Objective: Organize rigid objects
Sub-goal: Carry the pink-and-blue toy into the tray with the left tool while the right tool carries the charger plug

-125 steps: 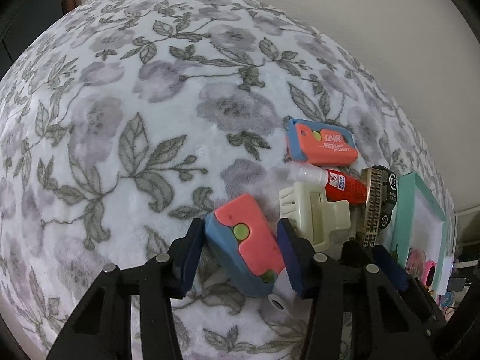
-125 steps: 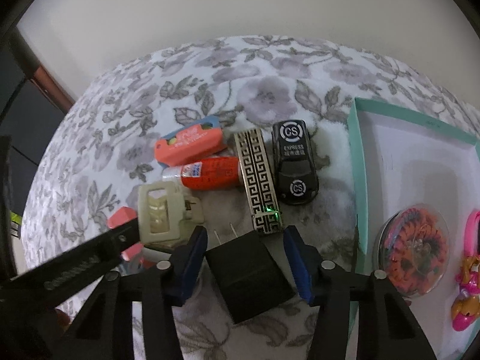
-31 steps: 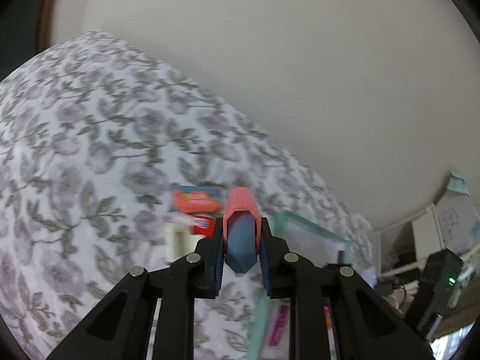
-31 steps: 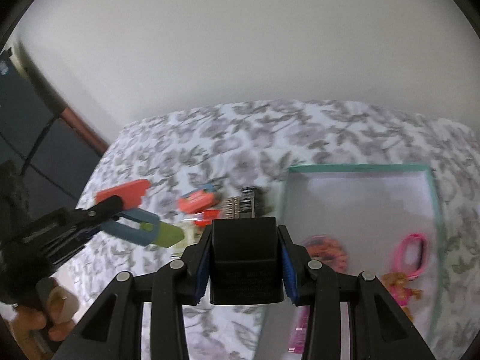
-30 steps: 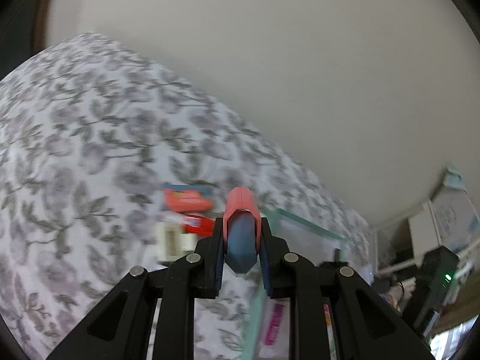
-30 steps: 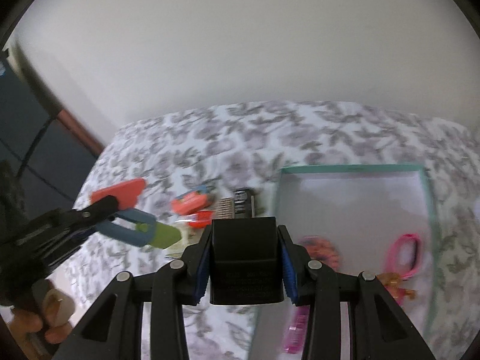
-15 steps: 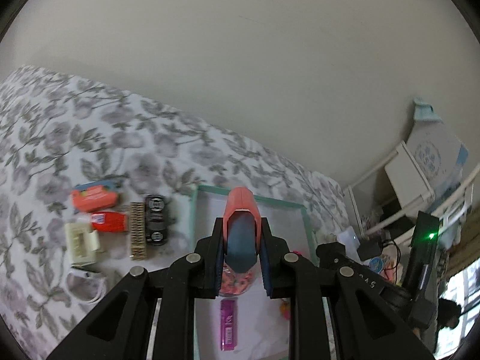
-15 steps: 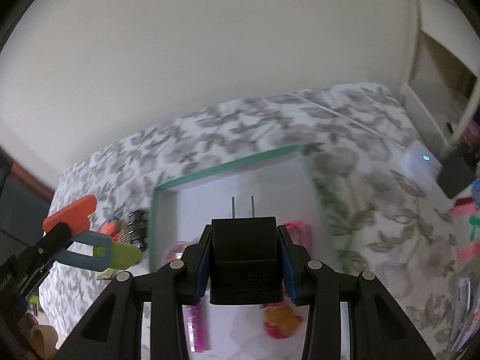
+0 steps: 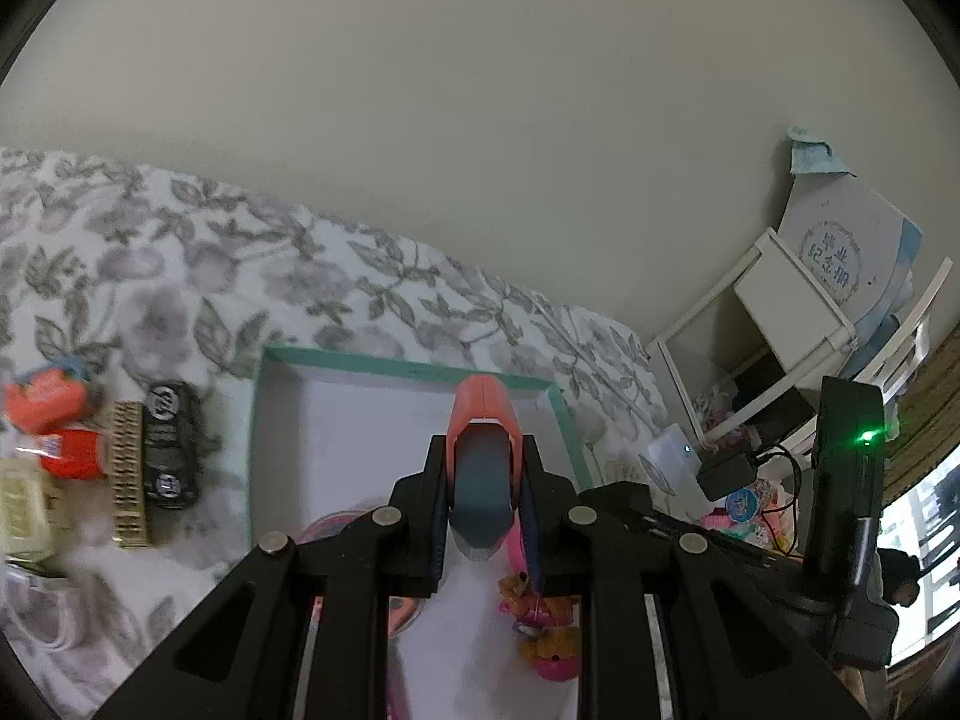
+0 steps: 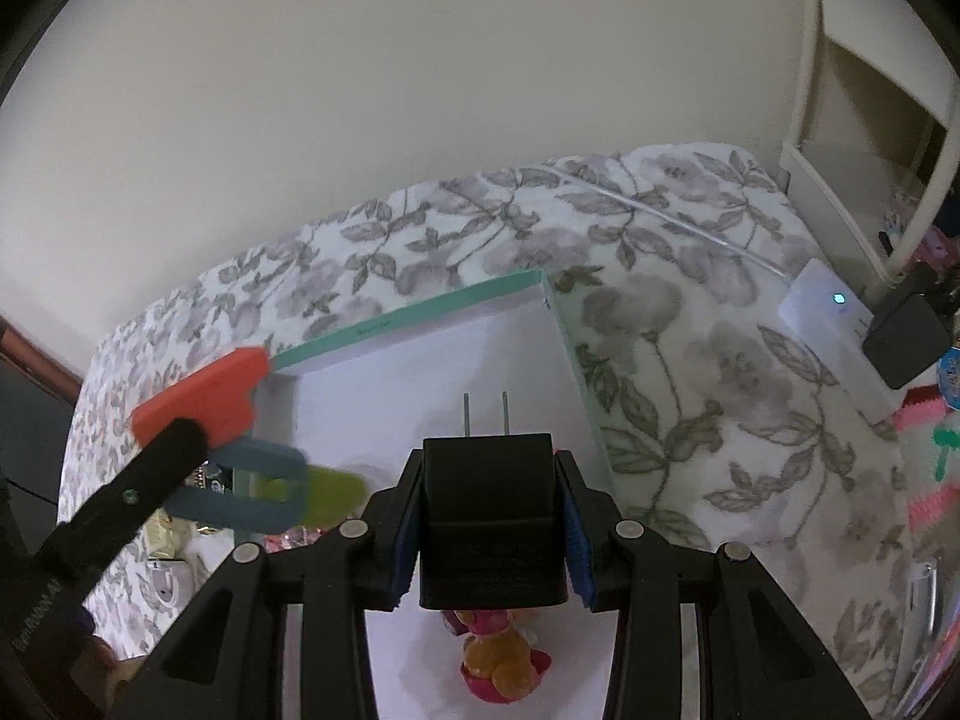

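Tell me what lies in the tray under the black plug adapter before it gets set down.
A small orange and pink toy figure lies in the teal-rimmed tray right below the plug adapter held by the right hand-held gripper. The white floor ahead looks bare.

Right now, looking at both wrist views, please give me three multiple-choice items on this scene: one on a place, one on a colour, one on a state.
1. Where does the toy car lie?
A. in the tray
B. on the floral cover, outside the tray
C. in a gripper

2. What colour is the tray rim?
A. teal
B. red
C. black

3. What does the right gripper hold?
A. nothing
B. a glue bottle
C. a black plug adapter

Answers: 1 B, it sits left of the rim; 2 A, the edge shows teal; 3 C, the pads press its sides.
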